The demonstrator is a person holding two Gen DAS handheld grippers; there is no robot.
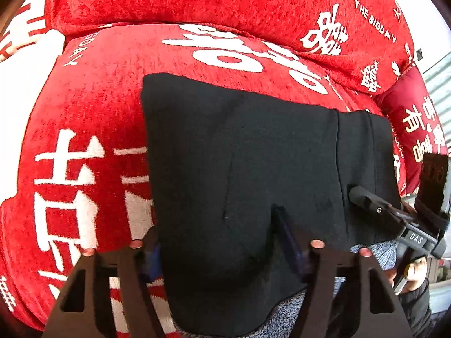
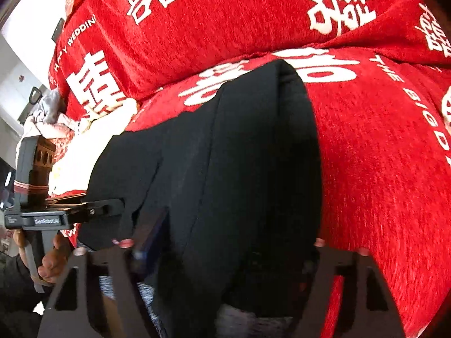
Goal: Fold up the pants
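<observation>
While the black, soft-knit pants (image 1: 248, 152) lie doubled into a thick rectangle on the red chenille sofa cover with white characters (image 1: 93, 107), the fold seems nearly finished, and the step in hand looks like setting the near edge down. The next move probably calls for letting go cleanly and smoothing the stack so the layers stay aligned. The left gripper (image 1: 225, 249) has its fingers spread wide with the near hem draped between them, while the right gripper (image 2: 222, 243) is also spread, cloth bunched between its fingers, though whether either truly pinches the fabric I cannot tell.
</observation>
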